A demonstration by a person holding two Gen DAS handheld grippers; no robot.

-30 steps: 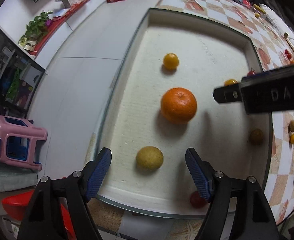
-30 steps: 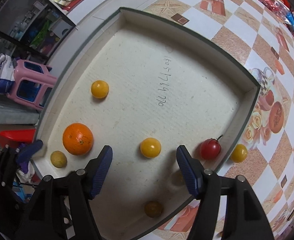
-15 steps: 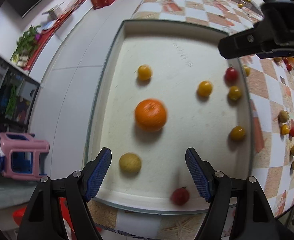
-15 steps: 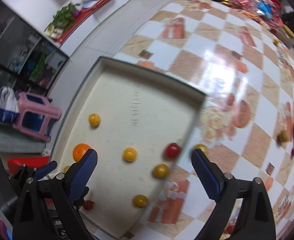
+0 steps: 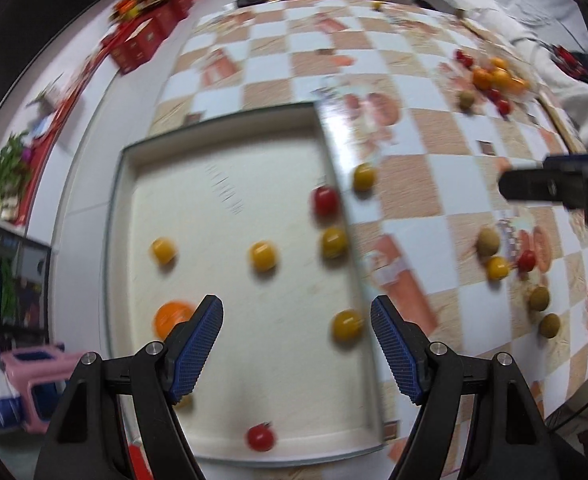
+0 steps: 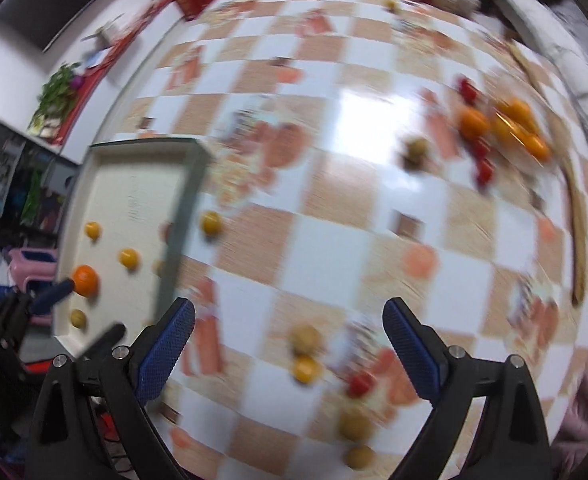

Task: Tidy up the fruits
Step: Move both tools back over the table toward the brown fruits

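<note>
A shallow white tray (image 5: 230,152) lies on the checkered table and holds an orange (image 5: 171,319), several small yellow fruits and two red cherry tomatoes (image 5: 325,201). My left gripper (image 5: 296,350) is open and empty above the tray's near half. My right gripper (image 6: 288,346) is open and empty above the table to the right of the tray (image 6: 186,208). Loose small fruits (image 6: 306,354) lie just ahead of it. A pile of oranges and tomatoes (image 6: 502,126) sits far right.
Small green, yellow and red fruits (image 5: 506,256) are scattered on the table right of the tray. A yellow fruit (image 5: 364,176) lies just outside the tray's right wall. Red boxes (image 5: 146,40) and clutter line the far edge. A pink stool (image 5: 34,376) stands below left.
Both grippers have pulled back and swung right. The right gripper has left the tray and now hangs over the table's loose fruits. Both views are blurred by motion.
</note>
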